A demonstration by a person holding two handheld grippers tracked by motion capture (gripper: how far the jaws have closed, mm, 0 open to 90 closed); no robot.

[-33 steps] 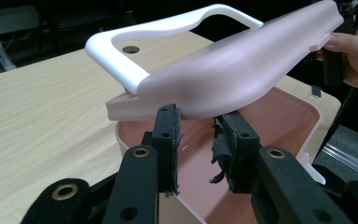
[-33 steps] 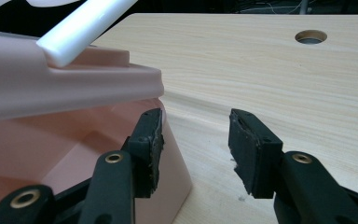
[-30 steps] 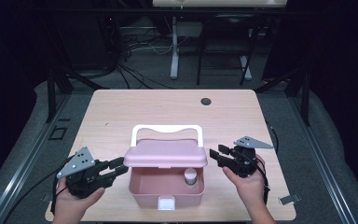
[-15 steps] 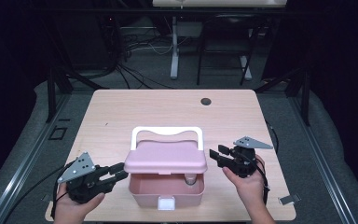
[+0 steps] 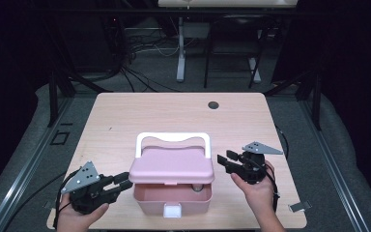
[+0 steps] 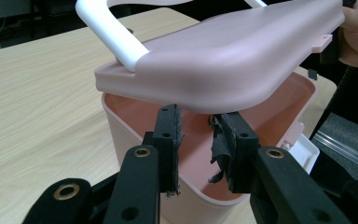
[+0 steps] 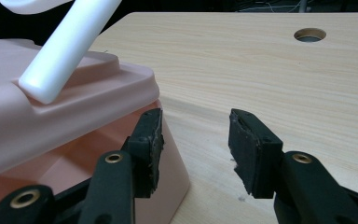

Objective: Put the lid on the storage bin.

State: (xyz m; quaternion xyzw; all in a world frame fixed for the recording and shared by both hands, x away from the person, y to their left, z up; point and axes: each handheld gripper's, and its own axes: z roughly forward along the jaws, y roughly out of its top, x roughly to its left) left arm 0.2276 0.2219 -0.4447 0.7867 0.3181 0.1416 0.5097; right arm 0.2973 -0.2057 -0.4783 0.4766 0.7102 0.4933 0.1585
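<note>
On the pale wooden table (image 5: 140, 116) sits a pink box (image 5: 172, 193), dark room around.

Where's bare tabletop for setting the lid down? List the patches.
Free: the far half of the table, from the pink box to the cable hole. Crowded: the near edge, where left gripper and right gripper flank the box.

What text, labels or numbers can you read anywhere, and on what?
None can be read. The pink box, its lid, white handle and white latch are plain. The table bears wood grain and a round hole, no print. The grey plates on the left gripper and right gripper show holes, no lettering.
</note>
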